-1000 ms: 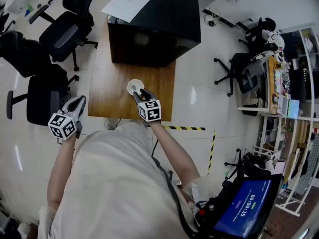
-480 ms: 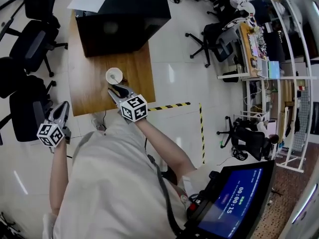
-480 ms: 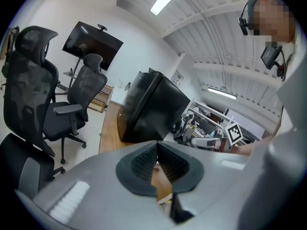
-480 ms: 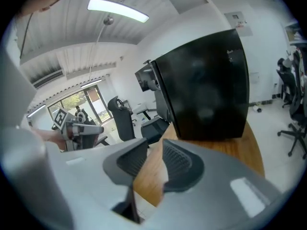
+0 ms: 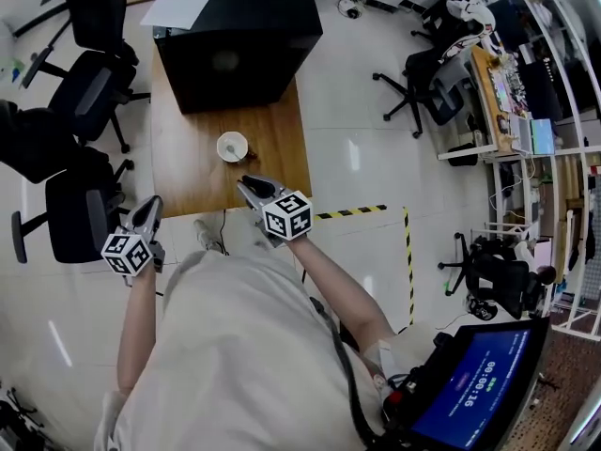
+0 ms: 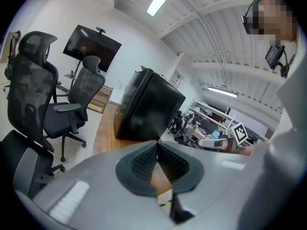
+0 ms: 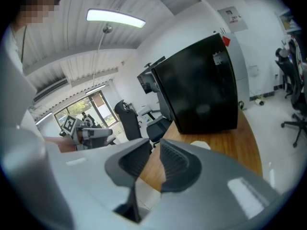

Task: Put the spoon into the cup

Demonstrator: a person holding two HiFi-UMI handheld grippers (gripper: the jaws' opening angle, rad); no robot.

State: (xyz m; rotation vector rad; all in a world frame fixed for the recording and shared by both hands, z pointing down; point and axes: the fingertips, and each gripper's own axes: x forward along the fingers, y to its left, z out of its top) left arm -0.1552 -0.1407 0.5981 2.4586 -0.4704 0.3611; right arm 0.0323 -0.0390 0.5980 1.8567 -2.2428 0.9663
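left gripper hangs by wooden table; cup there, spoon perhaps inside

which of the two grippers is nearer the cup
The right gripper: its empty jaws, which have just been closing, reach over the table's near edge toward the white cup. The left gripper hangs off the table's left side.
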